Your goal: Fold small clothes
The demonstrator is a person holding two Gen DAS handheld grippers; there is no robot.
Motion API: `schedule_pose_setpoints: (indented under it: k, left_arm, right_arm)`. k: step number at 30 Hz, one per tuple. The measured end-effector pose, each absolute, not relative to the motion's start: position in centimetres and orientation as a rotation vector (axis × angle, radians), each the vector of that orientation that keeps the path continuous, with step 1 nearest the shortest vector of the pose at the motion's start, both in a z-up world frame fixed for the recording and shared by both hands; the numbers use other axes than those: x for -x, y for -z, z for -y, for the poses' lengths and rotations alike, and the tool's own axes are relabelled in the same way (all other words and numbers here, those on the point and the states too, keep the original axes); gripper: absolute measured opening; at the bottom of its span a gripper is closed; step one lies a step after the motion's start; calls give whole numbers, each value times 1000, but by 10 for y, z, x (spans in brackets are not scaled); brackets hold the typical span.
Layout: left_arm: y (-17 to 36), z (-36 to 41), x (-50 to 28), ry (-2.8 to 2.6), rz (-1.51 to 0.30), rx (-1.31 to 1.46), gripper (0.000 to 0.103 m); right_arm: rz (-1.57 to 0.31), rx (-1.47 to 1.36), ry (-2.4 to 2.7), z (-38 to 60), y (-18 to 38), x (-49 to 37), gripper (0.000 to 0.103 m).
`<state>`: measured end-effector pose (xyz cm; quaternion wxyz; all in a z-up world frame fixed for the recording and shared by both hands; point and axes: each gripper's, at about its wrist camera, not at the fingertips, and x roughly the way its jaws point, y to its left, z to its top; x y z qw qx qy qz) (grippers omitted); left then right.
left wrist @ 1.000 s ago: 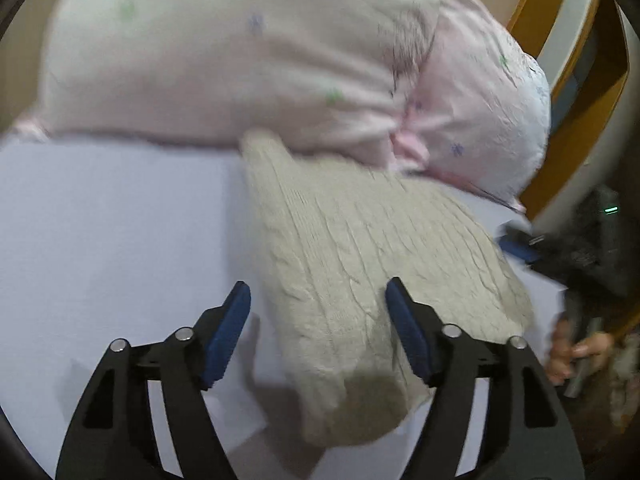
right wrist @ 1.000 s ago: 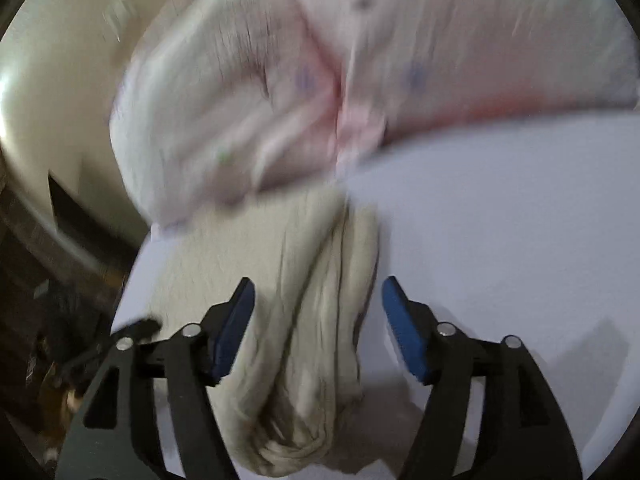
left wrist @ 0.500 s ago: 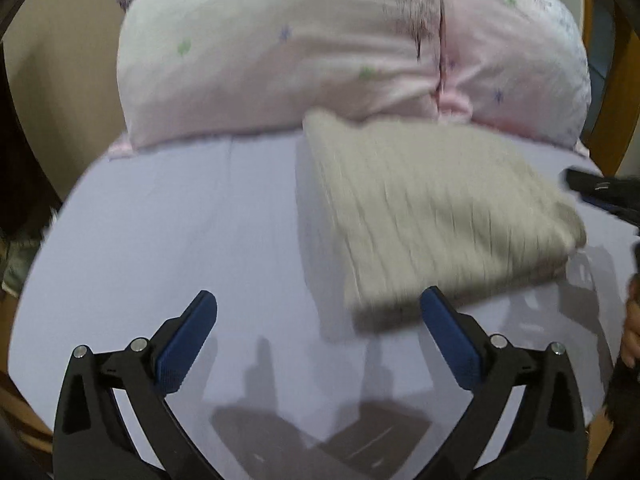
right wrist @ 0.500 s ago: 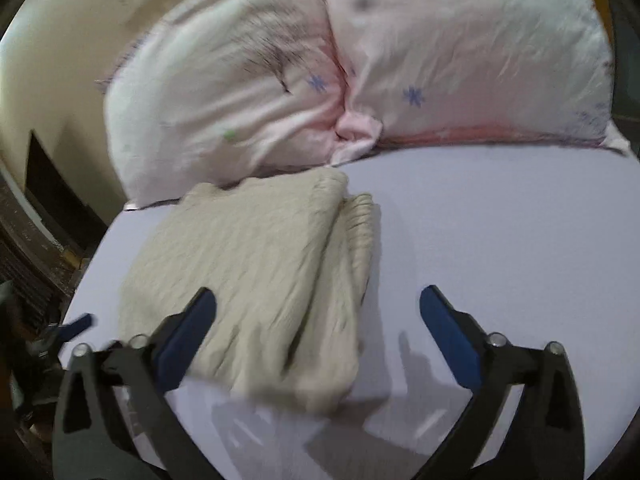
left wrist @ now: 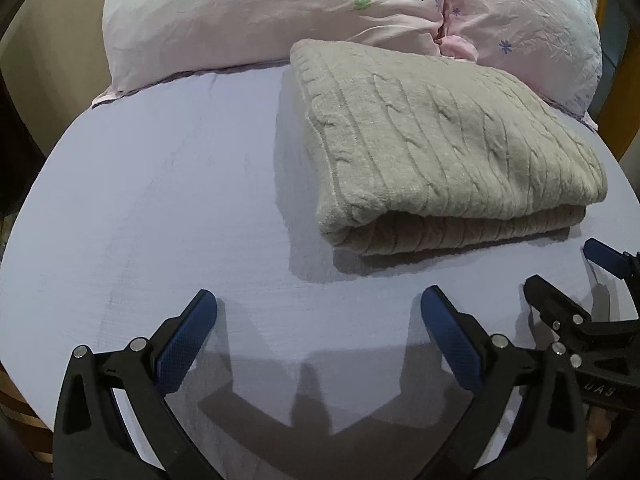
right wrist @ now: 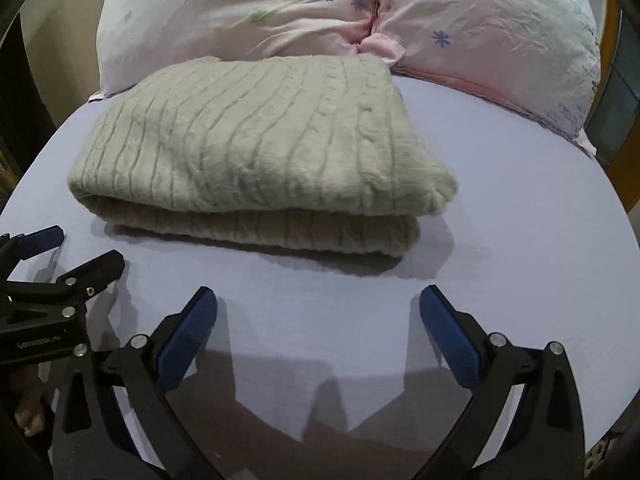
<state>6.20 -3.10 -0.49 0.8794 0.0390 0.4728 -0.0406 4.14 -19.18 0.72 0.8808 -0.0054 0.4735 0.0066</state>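
A beige cable-knit sweater (left wrist: 440, 140) lies folded in a thick rectangle on the lavender bed sheet (left wrist: 160, 200), its far edge against the pillows. It also shows in the right wrist view (right wrist: 256, 148). My left gripper (left wrist: 318, 336) is open and empty, above the sheet in front of the sweater. My right gripper (right wrist: 318, 336) is open and empty too, just short of the sweater's near folded edge. Each gripper shows at the edge of the other's view: the right gripper (left wrist: 560, 280) and the left gripper (right wrist: 76, 252).
Two pink pillows with small flower and tree prints (left wrist: 280, 12) (right wrist: 480, 32) lie along the head of the bed behind the sweater. A wooden bed frame (left wrist: 628, 132) shows at the right. The sheet's edges curve off on both sides.
Both grippers have let go of the sweater, opened wide and drawn back toward the foot of the bed. The sweater now lies folded and still.
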Motion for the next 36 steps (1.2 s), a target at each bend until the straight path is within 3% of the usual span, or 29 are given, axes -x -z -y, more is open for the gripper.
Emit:
schedule_pose_setpoints:
  k: [36]
  left_arm:
    - [5,31,-60,73,-1014,-73,102]
  right_arm:
    - [-1016,-31,52,195,-7,-36,101]
